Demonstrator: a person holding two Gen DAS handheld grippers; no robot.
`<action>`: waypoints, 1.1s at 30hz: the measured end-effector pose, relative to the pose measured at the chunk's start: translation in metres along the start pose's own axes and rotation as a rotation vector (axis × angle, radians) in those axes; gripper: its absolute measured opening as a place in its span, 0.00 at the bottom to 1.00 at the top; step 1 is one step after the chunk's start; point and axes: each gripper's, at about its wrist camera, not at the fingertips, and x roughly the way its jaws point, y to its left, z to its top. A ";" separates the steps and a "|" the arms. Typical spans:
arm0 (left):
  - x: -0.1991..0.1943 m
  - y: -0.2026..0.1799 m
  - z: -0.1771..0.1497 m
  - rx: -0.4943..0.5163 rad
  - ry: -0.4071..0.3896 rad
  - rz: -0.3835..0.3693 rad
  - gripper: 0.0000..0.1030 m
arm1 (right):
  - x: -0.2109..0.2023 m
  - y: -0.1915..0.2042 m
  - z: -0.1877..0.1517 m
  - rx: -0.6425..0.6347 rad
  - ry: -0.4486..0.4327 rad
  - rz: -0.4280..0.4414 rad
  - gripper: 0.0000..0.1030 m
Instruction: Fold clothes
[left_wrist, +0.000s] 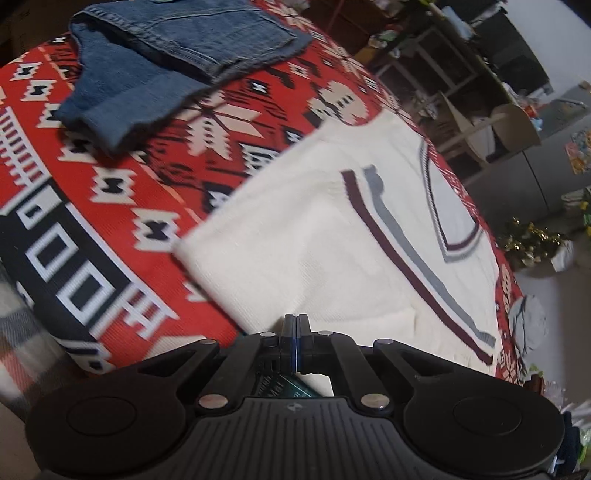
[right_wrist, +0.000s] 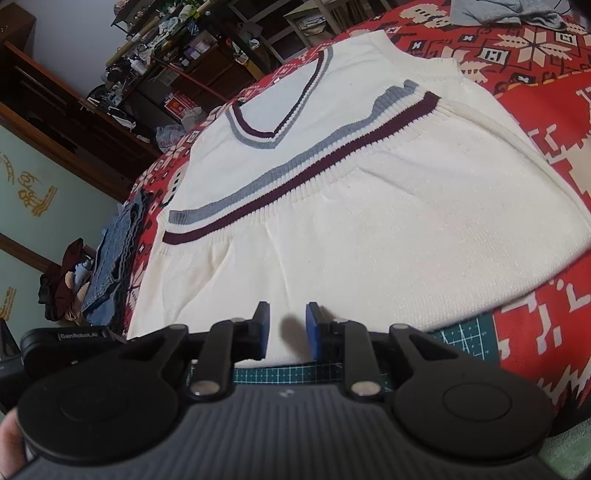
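Black right gripper (right_wrist: 286, 328), jaws partly open and empty, hovers at the hem of a cream sweater (right_wrist: 369, 221) half-folded on a red blanket (right_wrist: 535, 110), while the left gripper (left_wrist: 295, 341), pinched shut, apparently empty, must regrip for the next fold

Cream ribbed-knit sweater vest (right_wrist: 369, 229): soft, matt wool-like cloth. Blue denim garment (left_wrist: 177, 55): coarse woven cotton. Red patterned woven blanket (left_wrist: 122, 206): ribbed, matt. Black gripper (right_wrist: 287, 325): matt plastic.

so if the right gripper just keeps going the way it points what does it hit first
Most likely the near edge of the white sweater, lying flat just ahead of the right gripper; exact depth is unclear.
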 end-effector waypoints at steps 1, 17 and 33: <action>-0.002 0.001 0.003 0.008 -0.007 0.027 0.03 | 0.000 0.000 0.000 -0.002 0.001 -0.001 0.24; -0.010 0.033 0.044 -0.036 -0.009 0.094 0.03 | -0.003 0.001 0.000 -0.026 -0.005 -0.008 0.24; -0.008 0.056 0.046 -0.140 0.022 -0.010 0.03 | 0.066 0.124 -0.012 -0.233 0.183 0.180 0.04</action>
